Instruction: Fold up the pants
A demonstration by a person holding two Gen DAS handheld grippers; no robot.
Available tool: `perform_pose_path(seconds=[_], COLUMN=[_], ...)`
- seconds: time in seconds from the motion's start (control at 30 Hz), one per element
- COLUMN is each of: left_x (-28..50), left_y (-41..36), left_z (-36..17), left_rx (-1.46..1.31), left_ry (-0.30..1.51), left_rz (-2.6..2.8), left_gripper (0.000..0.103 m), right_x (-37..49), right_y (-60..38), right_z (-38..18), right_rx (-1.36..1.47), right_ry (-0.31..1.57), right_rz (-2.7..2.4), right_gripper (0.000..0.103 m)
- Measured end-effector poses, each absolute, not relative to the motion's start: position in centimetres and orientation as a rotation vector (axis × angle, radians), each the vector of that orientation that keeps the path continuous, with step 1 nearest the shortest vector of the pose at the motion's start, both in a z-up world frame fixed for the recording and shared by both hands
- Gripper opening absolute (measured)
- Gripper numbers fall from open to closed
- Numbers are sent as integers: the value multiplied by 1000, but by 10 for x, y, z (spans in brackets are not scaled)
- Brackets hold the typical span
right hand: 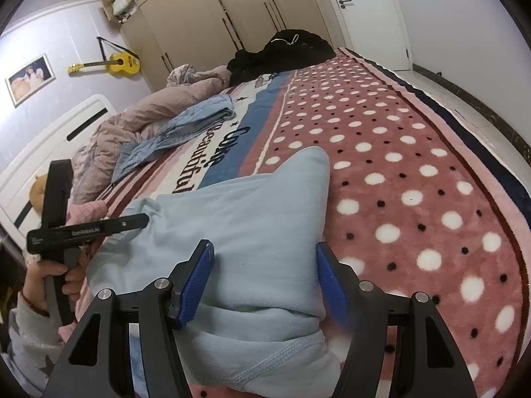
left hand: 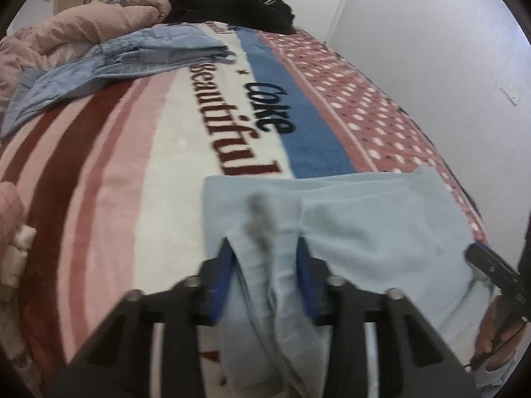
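Note:
Light blue pants (left hand: 365, 219) lie folded at the near end of the bed, also in the right wrist view (right hand: 252, 219). My left gripper (left hand: 265, 248) has its blue pads on either side of a bunched waistband fold with a grey drawstring, gripping it. My right gripper (right hand: 264, 252) is open, its blue pads straddling the pants' near edge with cloth between them. The left gripper shows in the right wrist view (right hand: 99, 229); the right gripper's body shows in the left wrist view (left hand: 494, 268).
The bed carries a striped and polka-dot blanket (right hand: 415, 172). Blue denim jeans (left hand: 109, 63), a pink quilt (left hand: 99, 20) and black clothes (left hand: 239, 3) lie at the far end. A wardrobe, door and yellow guitar (right hand: 109, 63) stand beyond.

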State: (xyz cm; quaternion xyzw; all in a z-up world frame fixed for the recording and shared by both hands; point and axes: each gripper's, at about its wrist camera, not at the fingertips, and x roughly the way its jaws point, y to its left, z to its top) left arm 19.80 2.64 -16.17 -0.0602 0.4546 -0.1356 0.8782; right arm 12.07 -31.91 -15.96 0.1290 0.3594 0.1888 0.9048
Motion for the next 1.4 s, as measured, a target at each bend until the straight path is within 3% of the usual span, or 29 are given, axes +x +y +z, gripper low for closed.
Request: perform_pose_path(seconds=[0.17,0.43,0.5,0.63,0.73,0.87,1.13,1.4], left_x=[195,234,243,241,230,199,167,157], left_y=[18,23,30,39,48,47,50,51], left_z=[-143,-134,-150,-171,-164,-147,-184,-166], left_rx=[-105,-54,-65,-61,-100,-159,-93,-49], left_ry=[864,873,939,1004,1006,963,1030,1018], left_rz=[-324,-260,-260,-222,-217,-344,-356,-350], left_gripper=[16,17,20,45,56,79,80,80], right_x=[122,124,125,128,127,124,122,104], right_y=[-321,-322,-321,-316,-318,-326,-328,-336], right_z=[-161,-158,-160,-170,-179,-176,-178,-178], right_rx=[282,296,287,250,241,260,211,159], right_ry=[745,749,760,808,826,831,844,847], right_rz=[389,393,390,372,369,376,355,368], right_gripper=[59,59,59,59,60,61,64,68])
